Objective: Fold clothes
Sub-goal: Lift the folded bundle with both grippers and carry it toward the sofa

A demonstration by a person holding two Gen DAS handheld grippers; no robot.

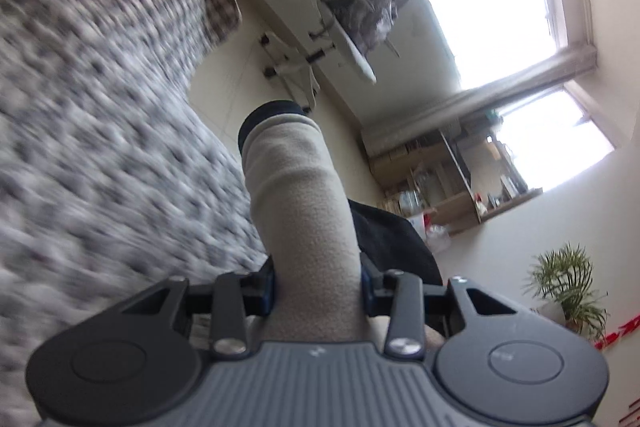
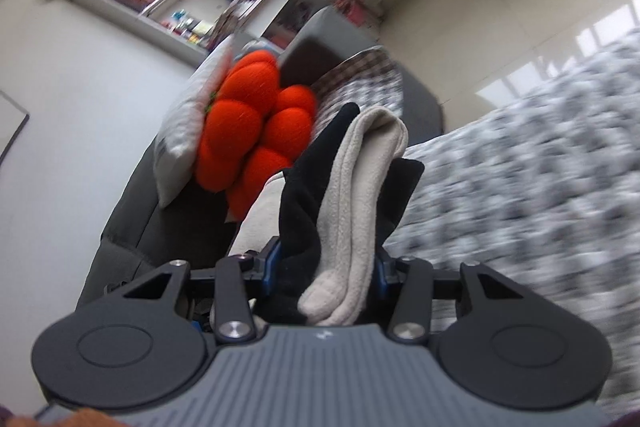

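Lifting the garment (image 1: 298, 211) off the patterned bed cover (image 1: 100, 147) rn, looks like the carry/spread step imo. Left gripper (image 1: 318, 285) is clamped on a beige fleece sleeve w/ a dark cuff; right gripper (image 2: 326, 267) is pinching bunched beige + black fabric. Orange plush (image 2: 250, 139) sits near the pillows. Next prob needs pulling both ends apart, then laying it flat before any fold.

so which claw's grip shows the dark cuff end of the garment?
The left claw: its beige fleece sleeve ends in a dark cuff. The right claw pinches bunched beige and black folds, no cuff visible.
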